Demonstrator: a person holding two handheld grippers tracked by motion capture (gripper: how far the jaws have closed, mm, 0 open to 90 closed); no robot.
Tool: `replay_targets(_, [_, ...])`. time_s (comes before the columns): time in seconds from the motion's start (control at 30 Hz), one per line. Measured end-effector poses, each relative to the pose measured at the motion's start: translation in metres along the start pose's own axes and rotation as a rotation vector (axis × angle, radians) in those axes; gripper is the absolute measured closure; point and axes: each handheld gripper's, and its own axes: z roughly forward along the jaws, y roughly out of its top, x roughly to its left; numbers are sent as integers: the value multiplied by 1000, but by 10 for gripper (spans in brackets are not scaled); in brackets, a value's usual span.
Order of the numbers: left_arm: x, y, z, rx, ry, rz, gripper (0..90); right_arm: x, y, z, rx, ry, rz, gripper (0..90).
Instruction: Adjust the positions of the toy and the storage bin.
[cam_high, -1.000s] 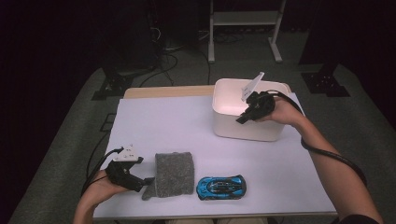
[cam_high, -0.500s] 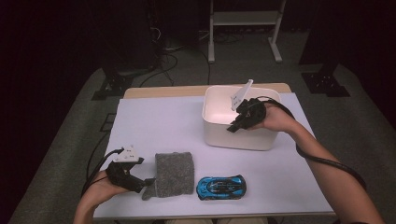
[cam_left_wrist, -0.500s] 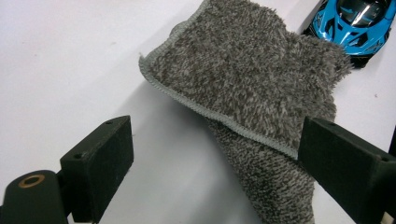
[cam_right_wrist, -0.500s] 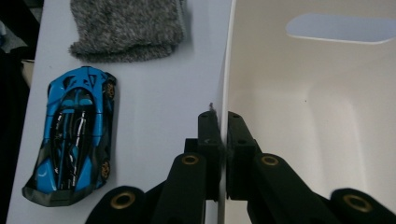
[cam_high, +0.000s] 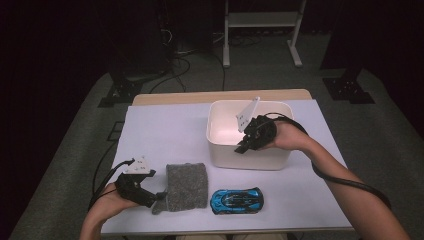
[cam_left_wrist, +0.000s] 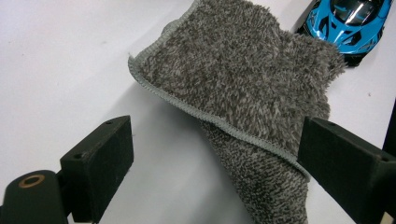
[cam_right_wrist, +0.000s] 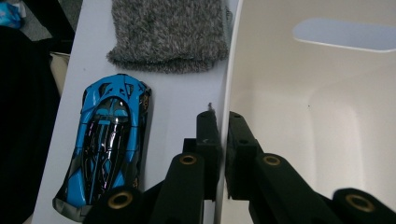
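Observation:
A white bin stands on the white table, right of the middle. My right gripper is shut on the bin's near wall. In the right gripper view its jaws pinch the thin wall, one inside and one outside. A grey fluffy cloth lies folded near the front edge, with a blue toy car to its right. At the cloth's left corner my left gripper is open. In the left gripper view the cloth lies between the wide-apart jaws, with the car beyond.
The right gripper view has the car and cloth just outside the bin wall. A metal stand and cables lie on the dark floor behind the table. Bare table top spreads across the back left.
My right gripper has dragged the bin left and toward the table's front, closer to the cloth and car. The left gripper has stayed at the cloth's corner.

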Motion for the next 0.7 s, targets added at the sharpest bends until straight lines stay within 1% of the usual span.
replay_targets(0.2, [1, -1, 0, 3, -2, 1, 100, 4, -1, 3, 18, 16, 8, 826])
replay_targets(0.23, [1, -1, 0, 3, -2, 0, 100, 5, -1, 2, 19, 18, 18, 781])
replay_targets(0.27, [1, -1, 0, 3, -2, 1, 100, 5, -1, 2, 19, 18, 18, 781])
replay_targets(0.3, [1, -1, 0, 2, -2, 2, 100, 4, -1, 0, 12, 22, 32, 729])
replay_targets(0.33, [1, -1, 0, 2, -2, 3, 100, 5, -1, -1, 8, 22, 42, 728])
replay_targets(0.37, [1, 0, 0, 1, -1, 3, 100, 6, -1, -5, 4, 11, 45, 639])
replay_targets(0.4, [0, 0, 0, 1, -1, 4, 100, 7, -1, -7, 3, 4, 50, 620])
replay_targets(0.43, [0, 0, 1, 2, -2, 5, 100, 7, -1, -7, 3, 4, 50, 620])
replay_targets(0.47, [0, 0, 1, 4, -3, 3, 100, 8, -2, -9, 4, 4, 57, 600])
replay_targets(0.5, [0, 0, 2, 6, -3, 4, 100, 10, -2, -11, -1, -9, 60, 557])
replay_targets(0.53, [0, 0, 2, 9, -3, 5, 100, 11, -3, -14, -6, -17, 72, 537])
replay_targets(0.57, [0, 0, 2, 13, -5, 8, 100, 15, -4, -19, -25, -37, 77, 484])
replay_targets(0.6, [0, 0, 3, 14, -5, 9, 100, 15, -4, -19, -25, -37, 77, 484])
replay_targets(0.63, [0, 0, 3, 15, -7, 9, 100, 16, -4, -22, -39, -44, 85, 457])
replay_targets(0.67, [0, 0, 3, 15, -9, 9, 100, 18, -4, -25, -55, -45, 91, 424])
replay_targets(0.7, [0, 0, 3, 16, -10, 8, 100, 24, -3, -29, -77, -46, 110, 370])
